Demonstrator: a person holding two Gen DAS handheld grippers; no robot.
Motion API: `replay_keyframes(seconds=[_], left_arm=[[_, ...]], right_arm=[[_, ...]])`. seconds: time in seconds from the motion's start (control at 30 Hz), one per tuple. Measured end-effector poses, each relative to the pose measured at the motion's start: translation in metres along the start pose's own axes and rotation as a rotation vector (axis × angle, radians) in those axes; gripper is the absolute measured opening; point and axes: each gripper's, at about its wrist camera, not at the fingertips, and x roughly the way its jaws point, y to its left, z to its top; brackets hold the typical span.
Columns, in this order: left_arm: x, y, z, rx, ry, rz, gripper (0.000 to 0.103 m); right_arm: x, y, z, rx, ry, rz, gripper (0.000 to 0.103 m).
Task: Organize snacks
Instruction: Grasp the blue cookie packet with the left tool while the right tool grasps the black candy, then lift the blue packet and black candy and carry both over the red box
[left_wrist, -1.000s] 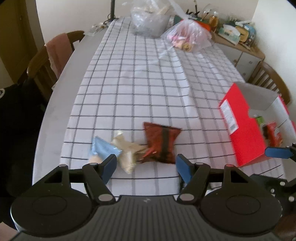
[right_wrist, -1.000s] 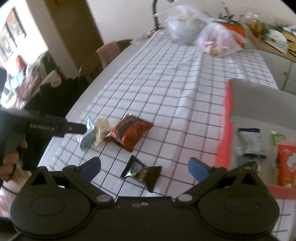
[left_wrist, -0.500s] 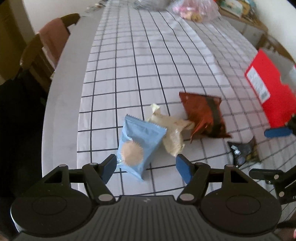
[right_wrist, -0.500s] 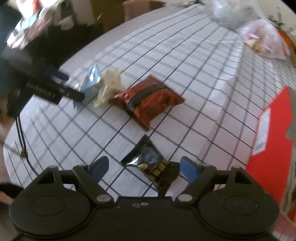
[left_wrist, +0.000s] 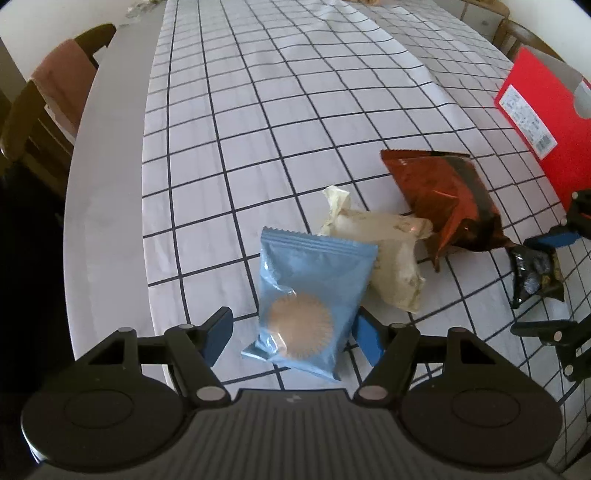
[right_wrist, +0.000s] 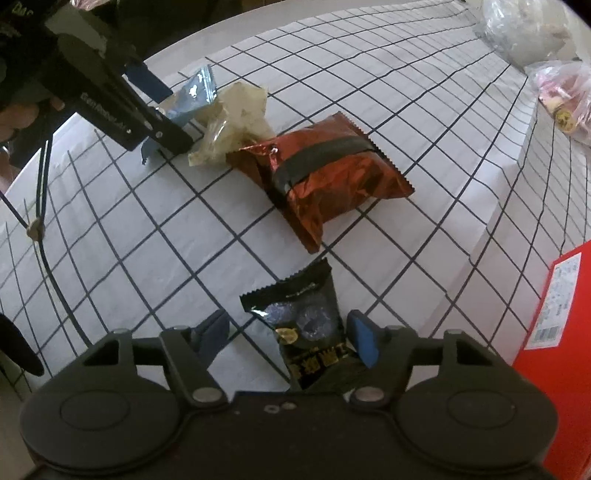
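Observation:
A light blue snack packet (left_wrist: 310, 299) lies on the checked tablecloth between the open fingers of my left gripper (left_wrist: 293, 334). A cream packet (left_wrist: 384, 254) and a red-brown foil packet (left_wrist: 443, 199) lie just beyond it. A small black packet (right_wrist: 314, 328) lies between the open fingers of my right gripper (right_wrist: 290, 336), nearer its right finger. The black packet also shows at the right in the left wrist view (left_wrist: 535, 277). The red box (left_wrist: 543, 118) stands at the far right.
The table's left edge (left_wrist: 96, 206) is close to the blue packet, with a wooden chair (left_wrist: 48, 96) beyond it. Clear plastic bags (right_wrist: 565, 92) sit at the far end of the table. The red box's side (right_wrist: 561, 350) is right of my right gripper.
Both grippers have moved forward and down toward the table. The blue packet now sits between the left fingers and the black packet between the right fingers. Both stay open.

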Motion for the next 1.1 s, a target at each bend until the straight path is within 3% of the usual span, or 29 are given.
replay_keyframes(seconds=[0.1, 0.23, 0.37, 0.5, 0.7, 1.1], left_arm=[[0.004, 0.002, 0.001, -0.014, 0.001, -0.010, 0.070], [0.004, 0.004, -0.001, -0.026, -0.007, -0.014, 0.069], [0.001, 0.005, -0.002, -0.063, -0.012, 0.007, 0.055], [0.000, 0.003, -0.004, -0.098, -0.007, 0.031, 0.048], [-0.002, 0.000, -0.008, -0.147, -0.005, 0.053, 0.047], [-0.023, -0.002, -0.019, -0.233, 0.004, 0.018, 0.047]], right_arm=[[0.000, -0.002, 0.001, 0.024, -0.007, 0.008, 0.063], [-0.003, -0.013, 0.000, 0.068, -0.025, 0.011, 0.049], [-0.005, -0.015, -0.005, 0.119, -0.037, -0.005, 0.035], [-0.012, -0.012, -0.016, 0.156, -0.055, -0.021, 0.034], [-0.018, -0.011, -0.021, 0.236, -0.070, -0.025, 0.033], [-0.047, -0.013, -0.029, 0.358, -0.124, -0.034, 0.033]])
